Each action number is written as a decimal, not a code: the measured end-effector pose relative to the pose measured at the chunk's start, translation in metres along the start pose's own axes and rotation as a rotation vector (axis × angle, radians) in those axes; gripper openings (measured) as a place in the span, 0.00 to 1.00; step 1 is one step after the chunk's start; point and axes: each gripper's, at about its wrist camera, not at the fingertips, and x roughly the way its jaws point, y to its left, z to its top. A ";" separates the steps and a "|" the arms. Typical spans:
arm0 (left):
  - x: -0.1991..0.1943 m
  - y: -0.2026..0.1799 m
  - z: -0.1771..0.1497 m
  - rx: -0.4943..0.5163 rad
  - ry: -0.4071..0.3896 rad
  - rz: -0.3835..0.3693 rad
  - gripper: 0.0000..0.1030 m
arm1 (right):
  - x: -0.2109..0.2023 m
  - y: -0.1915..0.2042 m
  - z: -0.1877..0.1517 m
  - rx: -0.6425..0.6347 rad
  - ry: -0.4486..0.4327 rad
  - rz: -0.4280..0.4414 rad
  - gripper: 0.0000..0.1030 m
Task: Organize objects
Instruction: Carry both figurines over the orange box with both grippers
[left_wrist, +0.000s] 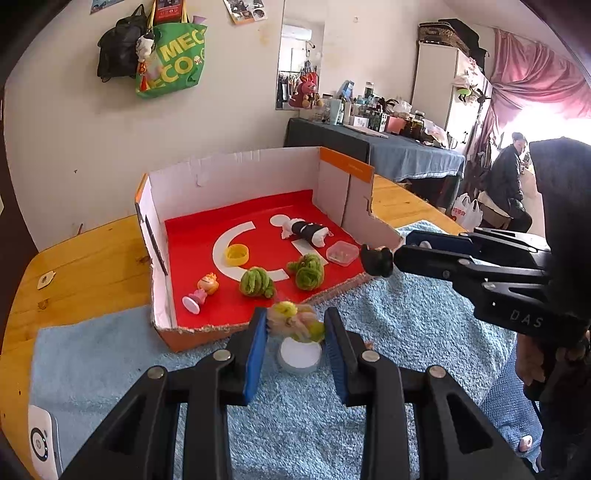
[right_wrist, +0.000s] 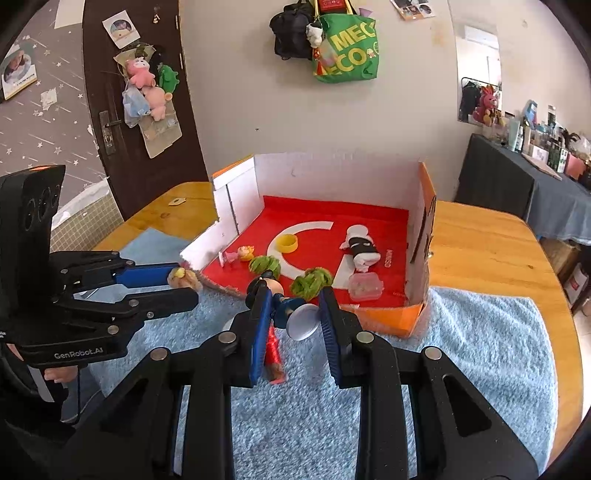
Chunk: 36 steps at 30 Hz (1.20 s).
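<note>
An open cardboard box (left_wrist: 236, 173) with a red floor stands on the wooden table; it also shows in the right wrist view (right_wrist: 332, 173). My left gripper (left_wrist: 295, 325) is shut on a small figurine with a yellow-green head and white round base (left_wrist: 299, 354), held above the blue towel just before the box's front edge. My right gripper (right_wrist: 291, 306) is shut on a dark-haired figurine with a white round base (right_wrist: 303, 321), also near the box front. In the left wrist view the right gripper (left_wrist: 376, 260) shows with that dark figurine at its tip.
Inside the box lie two green yarn balls (left_wrist: 256, 282) (left_wrist: 306, 271), a yellow ring (left_wrist: 236, 254), a small pink doll (left_wrist: 201, 291), a black-and-white doll (left_wrist: 304, 230) and a small clear container (left_wrist: 341, 254). A blue towel (left_wrist: 406, 314) covers the table front. A white device (left_wrist: 42, 443) sits at lower left.
</note>
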 end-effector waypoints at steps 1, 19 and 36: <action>0.001 0.000 0.002 0.000 0.000 0.002 0.32 | 0.002 -0.001 0.003 -0.001 0.000 -0.003 0.25; 0.051 0.033 0.075 -0.004 0.027 0.065 0.32 | 0.081 -0.015 0.081 -0.079 0.090 -0.122 0.25; 0.142 0.066 0.108 -0.026 0.191 0.124 0.32 | 0.182 -0.040 0.118 -0.054 0.308 -0.203 0.25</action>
